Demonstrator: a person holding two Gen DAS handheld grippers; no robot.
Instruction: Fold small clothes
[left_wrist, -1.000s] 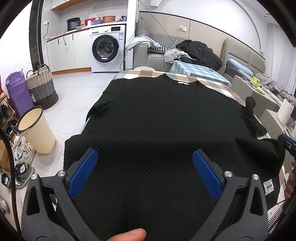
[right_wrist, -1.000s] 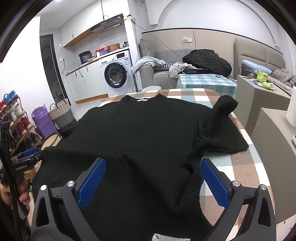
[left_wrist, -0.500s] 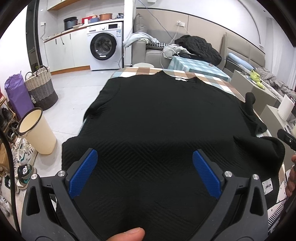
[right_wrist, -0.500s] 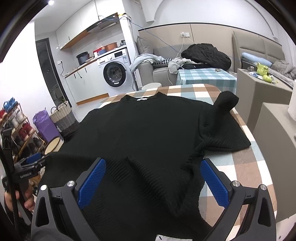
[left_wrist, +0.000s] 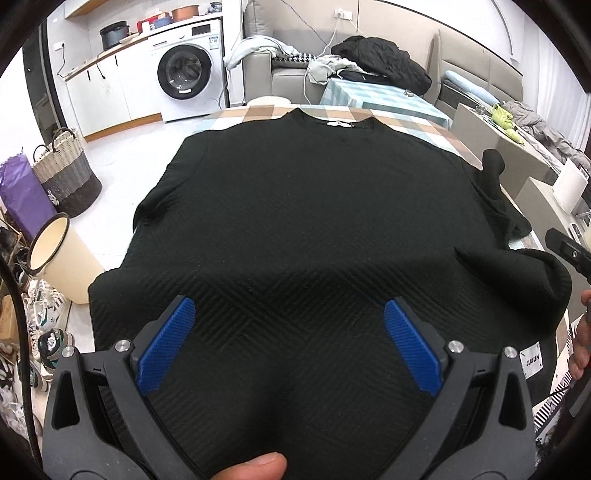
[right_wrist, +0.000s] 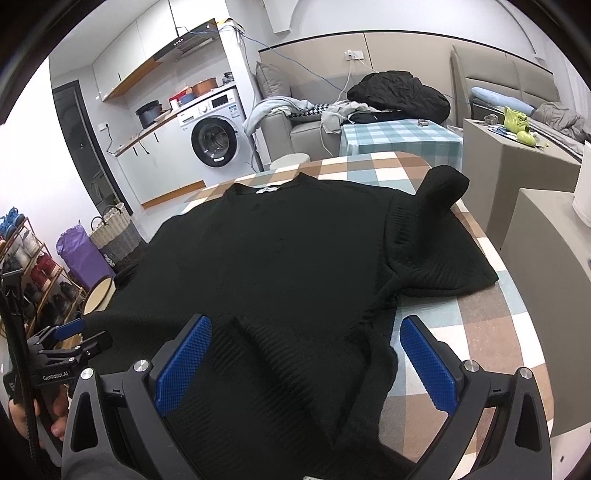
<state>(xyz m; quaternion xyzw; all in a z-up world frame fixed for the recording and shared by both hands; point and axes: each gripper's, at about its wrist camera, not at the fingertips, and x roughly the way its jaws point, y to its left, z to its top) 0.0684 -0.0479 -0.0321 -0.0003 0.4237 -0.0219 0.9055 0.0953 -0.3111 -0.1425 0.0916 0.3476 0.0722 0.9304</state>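
Sweater (left_wrist: 314, 221), black and knitted, is seen in the left wrist view spread flat on the checked worktop (left_wrist: 417, 118), collar at the far end and hem nearest the camera. Against the earlier pictures this view has been raised and tipped downward, so more of the collar end is taken in, while the garment itself has not been shifted; no fold is judged to have been begun. The left tongs (left_wrist: 291, 339) are held wide open over the hem, with nothing gripped. The left sleeve, hanging off the worktop edge above a bin (left_wrist: 59, 266), is shown only here, as is a white label (left_wrist: 530, 359) by the hem. In the right wrist view the sweater (right_wrist: 277, 258) is seen from its right side. The right tongs (right_wrist: 303, 354) are likewise spread wide and empty, above a raised ridge of cloth at the hem. The right sleeve (right_wrist: 439, 236), bunched and standing up on the worktop (right_wrist: 491, 317), is shown plainly here, and the left tongs (right_wrist: 66, 332) appear at the far left.
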